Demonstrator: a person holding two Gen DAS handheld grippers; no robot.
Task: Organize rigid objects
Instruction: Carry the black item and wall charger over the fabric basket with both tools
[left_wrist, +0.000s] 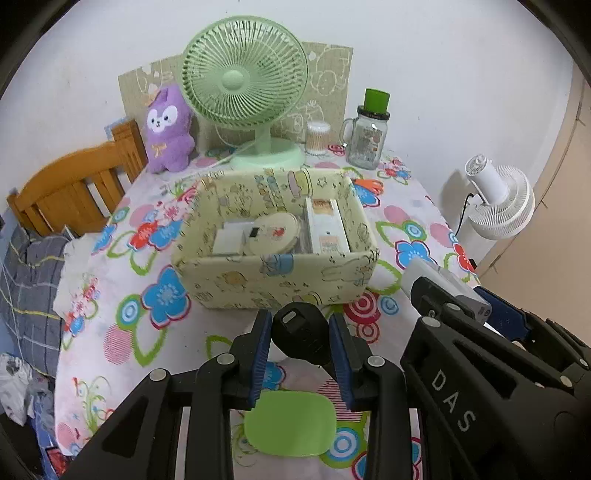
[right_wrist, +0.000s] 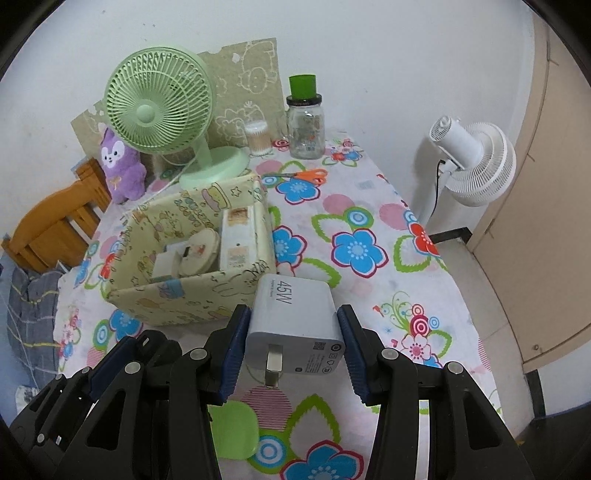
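Note:
My left gripper (left_wrist: 301, 334) is shut on a black rounded charger (left_wrist: 301, 332), held above the table just in front of the cream patterned box (left_wrist: 273, 275). My right gripper (right_wrist: 293, 334) is shut on a white 45W charger (right_wrist: 295, 317), held right of the box (right_wrist: 192, 295); it also shows in the left wrist view (left_wrist: 443, 286). The box holds a white adapter (left_wrist: 229, 240), a round cream case (left_wrist: 275, 232) and a long white box (left_wrist: 327, 225). A green flat lid (left_wrist: 290, 422) lies on the table below my left gripper.
Behind the box stand a green desk fan (left_wrist: 245, 79), a purple plush (left_wrist: 168, 129), a cotton-swab jar (left_wrist: 317, 137) and a glass jar with a green lid (left_wrist: 367, 136). Orange scissors (right_wrist: 306, 175) lie at the back right. A white floor fan (right_wrist: 476, 162) stands beyond the table's right edge.

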